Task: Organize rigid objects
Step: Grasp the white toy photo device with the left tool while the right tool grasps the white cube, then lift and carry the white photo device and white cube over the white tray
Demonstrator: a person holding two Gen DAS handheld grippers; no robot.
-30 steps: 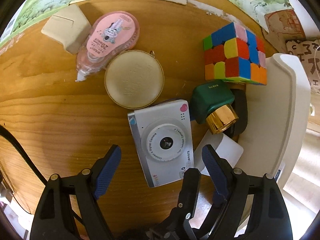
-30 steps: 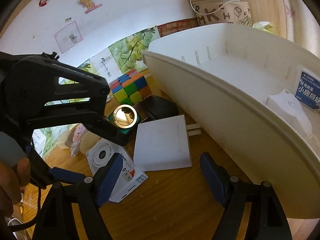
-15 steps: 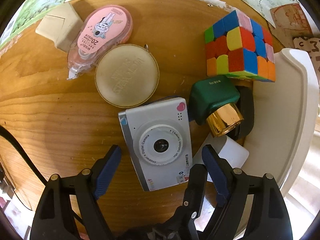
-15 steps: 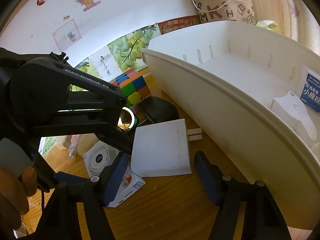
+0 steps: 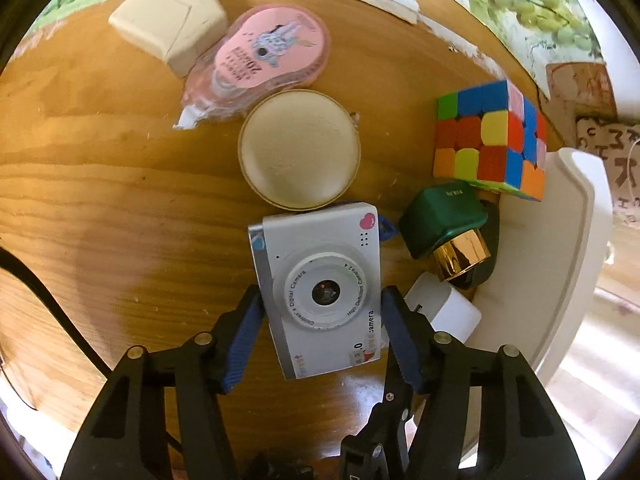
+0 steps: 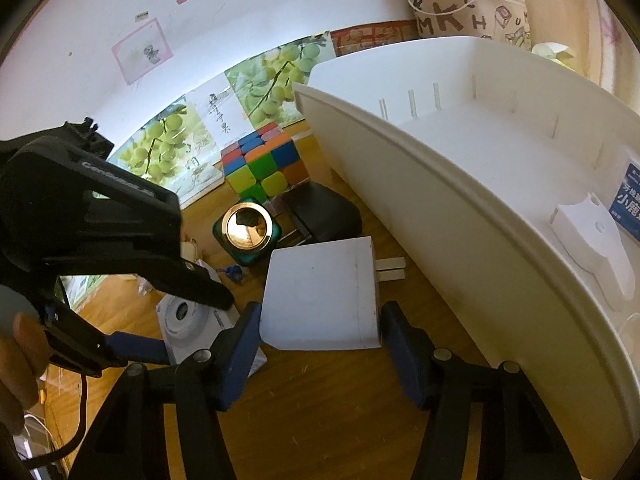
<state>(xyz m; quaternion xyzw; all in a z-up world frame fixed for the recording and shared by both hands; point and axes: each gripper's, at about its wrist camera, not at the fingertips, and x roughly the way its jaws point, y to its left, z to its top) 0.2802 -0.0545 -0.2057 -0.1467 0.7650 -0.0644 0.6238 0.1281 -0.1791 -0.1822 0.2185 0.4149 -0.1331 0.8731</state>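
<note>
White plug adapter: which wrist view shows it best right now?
The right wrist view. The white plug adapter fills the middle there, its top face and both prongs plain, lying between the right gripper fingers. The left wrist view shows only one corner of it, behind that gripper's finger and beside the children's camera.
</note>
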